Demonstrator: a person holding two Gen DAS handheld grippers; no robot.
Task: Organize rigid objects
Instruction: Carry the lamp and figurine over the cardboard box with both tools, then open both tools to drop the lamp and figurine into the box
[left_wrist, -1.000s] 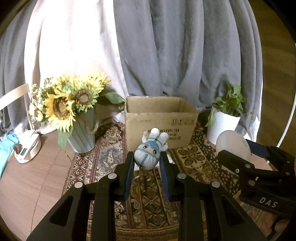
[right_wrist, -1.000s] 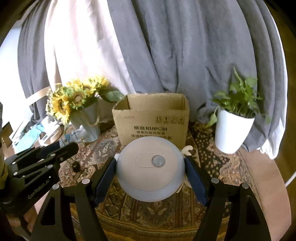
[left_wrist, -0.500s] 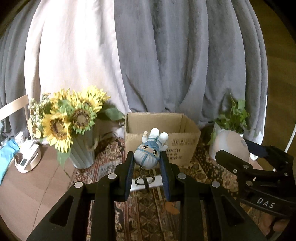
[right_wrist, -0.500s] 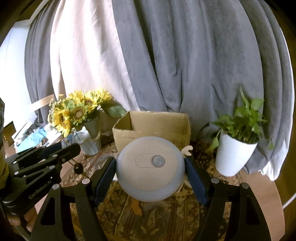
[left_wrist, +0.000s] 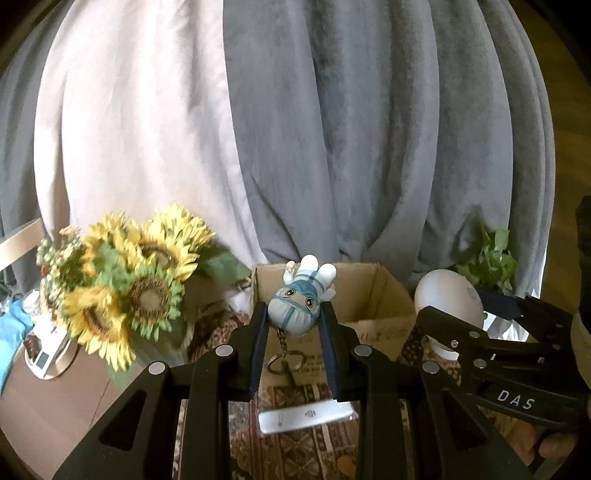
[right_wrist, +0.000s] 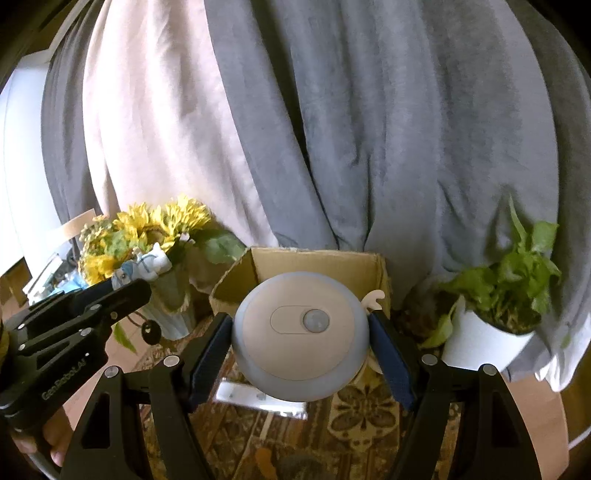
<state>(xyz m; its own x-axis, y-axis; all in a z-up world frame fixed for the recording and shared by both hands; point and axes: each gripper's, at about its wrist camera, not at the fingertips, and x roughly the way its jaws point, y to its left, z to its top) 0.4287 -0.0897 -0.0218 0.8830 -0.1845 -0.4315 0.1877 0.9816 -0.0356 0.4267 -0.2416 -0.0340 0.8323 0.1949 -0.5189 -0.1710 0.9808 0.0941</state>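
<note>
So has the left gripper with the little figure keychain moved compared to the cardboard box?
Yes. The left gripper and its keychain have risen: from the box front to the cardboard box opening.

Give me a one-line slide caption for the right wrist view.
Right gripper holds a round grey sensor light in front of an open cardboard box.

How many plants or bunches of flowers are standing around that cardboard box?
2. A sunflower bouquet in a vase stands left of the cardboard box; a leafy green plant in a white pot stands to its right. Others may be hidden behind the held objects.
</note>
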